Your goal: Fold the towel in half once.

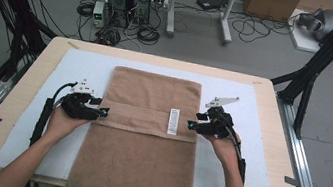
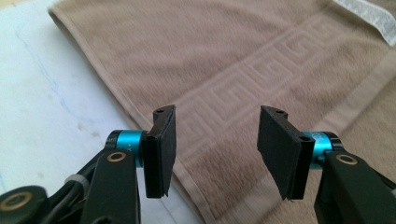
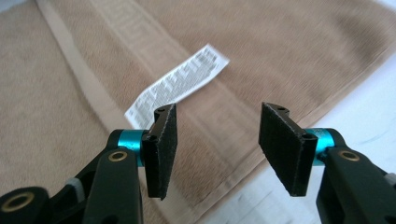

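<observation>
Claws [image 1: 104, 112] [image 1: 191, 125] flanking towel [image 1: 145, 135] edges

Light wooden table [image 1: 14, 115] under a pale blue-white mat [image 1: 78, 62], brown towel [image 1: 138, 160] atop.

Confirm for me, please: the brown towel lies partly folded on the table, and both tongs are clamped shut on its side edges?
Not quite: the brown towel is partly folded, but the left tongs and right tongs stand open over its side edges, gripping nothing, as both gripper views show.
</observation>
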Demonstrator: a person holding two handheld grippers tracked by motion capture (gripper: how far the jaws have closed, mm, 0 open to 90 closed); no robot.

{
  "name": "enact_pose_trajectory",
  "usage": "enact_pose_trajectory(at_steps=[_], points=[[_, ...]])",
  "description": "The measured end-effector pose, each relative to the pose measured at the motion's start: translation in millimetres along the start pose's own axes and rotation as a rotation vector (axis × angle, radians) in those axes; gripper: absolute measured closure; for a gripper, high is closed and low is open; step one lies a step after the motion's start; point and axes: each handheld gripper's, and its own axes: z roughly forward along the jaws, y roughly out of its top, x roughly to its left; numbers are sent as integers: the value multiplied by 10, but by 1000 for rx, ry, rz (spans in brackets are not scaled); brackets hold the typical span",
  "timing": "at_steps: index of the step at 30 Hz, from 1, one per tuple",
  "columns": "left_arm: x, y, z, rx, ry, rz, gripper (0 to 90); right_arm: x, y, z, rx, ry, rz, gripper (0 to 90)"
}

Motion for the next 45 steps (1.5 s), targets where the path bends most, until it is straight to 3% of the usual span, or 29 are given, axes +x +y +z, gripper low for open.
enact_pose_trajectory(at_steps=[5, 8, 12, 21, 26, 37, 45], points=[[-72, -106, 28, 27, -9, 20, 541, 55, -124, 93, 34, 20, -13, 526], [-63, -154, 72, 54, -27, 11, 577, 92, -175, 148, 52, 31, -17, 558], [-84, -151, 93, 59, -21, 39, 658, 137, -219, 222, 87, 34, -40, 618], [-72, -152, 111, 55, -28, 43, 843, 141, -230, 243, 91, 34, -50, 804], [-47, -144, 82, 39, -41, 16, 863, 124, -214, 225, 87, 43, -55, 852], [-41, -88, -149, -17, -75, -14, 862, 192, -87, 2, 22, 60, -72, 857], [-120, -67, -338, -47, -83, 5, 860, 288, -52, -158, 15, 82, -110, 856]])
